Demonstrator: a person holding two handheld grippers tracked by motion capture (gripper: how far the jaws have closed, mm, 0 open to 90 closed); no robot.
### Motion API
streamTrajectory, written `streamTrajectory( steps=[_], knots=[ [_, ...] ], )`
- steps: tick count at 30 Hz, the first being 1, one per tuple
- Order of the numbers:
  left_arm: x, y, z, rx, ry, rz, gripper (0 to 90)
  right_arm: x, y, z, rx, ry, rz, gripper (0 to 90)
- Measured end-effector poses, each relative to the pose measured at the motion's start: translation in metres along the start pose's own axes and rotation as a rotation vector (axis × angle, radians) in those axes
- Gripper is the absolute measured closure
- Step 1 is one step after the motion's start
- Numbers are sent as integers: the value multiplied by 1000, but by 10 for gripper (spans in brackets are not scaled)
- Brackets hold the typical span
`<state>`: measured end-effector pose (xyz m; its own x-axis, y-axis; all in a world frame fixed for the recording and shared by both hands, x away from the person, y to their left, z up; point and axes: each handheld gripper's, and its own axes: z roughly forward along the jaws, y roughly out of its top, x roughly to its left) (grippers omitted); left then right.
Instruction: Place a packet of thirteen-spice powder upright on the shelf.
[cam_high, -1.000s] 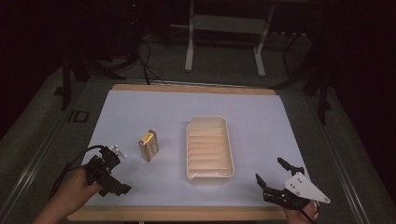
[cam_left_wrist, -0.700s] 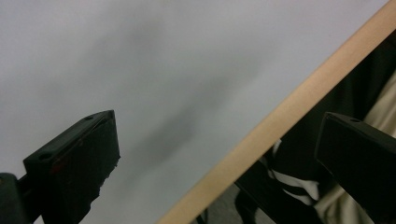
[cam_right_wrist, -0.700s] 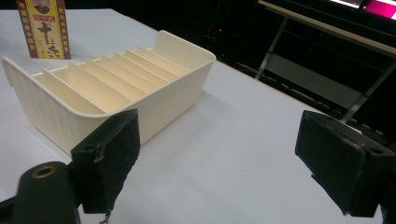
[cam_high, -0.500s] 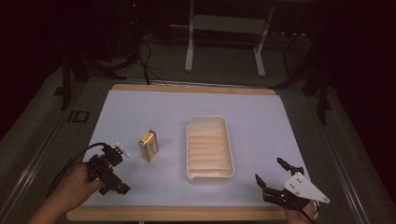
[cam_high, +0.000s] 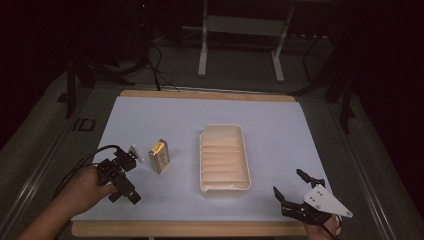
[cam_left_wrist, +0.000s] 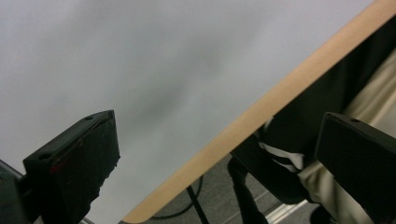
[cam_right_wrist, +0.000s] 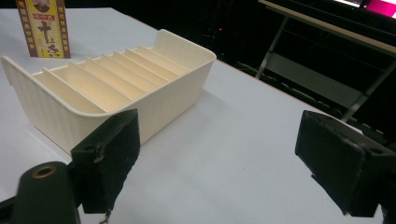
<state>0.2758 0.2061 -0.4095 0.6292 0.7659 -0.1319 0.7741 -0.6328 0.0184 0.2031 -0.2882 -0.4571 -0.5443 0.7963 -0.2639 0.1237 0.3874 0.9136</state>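
Cream plastic tray with ribbed slots sits mid-bench, and it serves as the landmark. A small yellow box stands upright to the tray's left, well apart from its wall; in the right gripper view the box rises just beyond the tray's far rim. The left gripper hovers left of the box, on the side away from the tray, near the front edge of the bench. Its jaws are spread and hold nothing; its own camera looks past the bench's wooden lip rather than at the box. The right gripper waits off the tray's front right corner, jaws likewise wide apart and empty.

The work in hand looks like taking the box, probably to slot it into the tray. To do it well, the left gripper should first turn toward the tray so the box falls between its jaws. Approach low and level, and close on the two broad faces. A push from one jaw alone would likely topple the box, since it stands on a narrow end.
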Motion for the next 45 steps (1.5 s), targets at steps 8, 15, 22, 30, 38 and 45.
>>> streamTrajectory(
  steps=[8,15,22,30,38,45],
  knots=[
    [-2,19,-19,-3,-10,28,0,-1,0,0,-2,2,0,140],
    [-3,30,-29,-18,-6,32,0,0,0,-1,-1,1,-2,140],
    [-3,43,-38,-24,3,34,0,0,0,-1,-7,5,2,140],
    [-3,60,-46,-27,21,28,0,0,0,0,-7,5,-2,140],
    [6,84,-55,-55,37,-14,1,1,0,-1,-9,8,0,140],
    [17,100,-50,-48,57,-25,20,1,0,0,-10,11,-4,140]
  ],
)
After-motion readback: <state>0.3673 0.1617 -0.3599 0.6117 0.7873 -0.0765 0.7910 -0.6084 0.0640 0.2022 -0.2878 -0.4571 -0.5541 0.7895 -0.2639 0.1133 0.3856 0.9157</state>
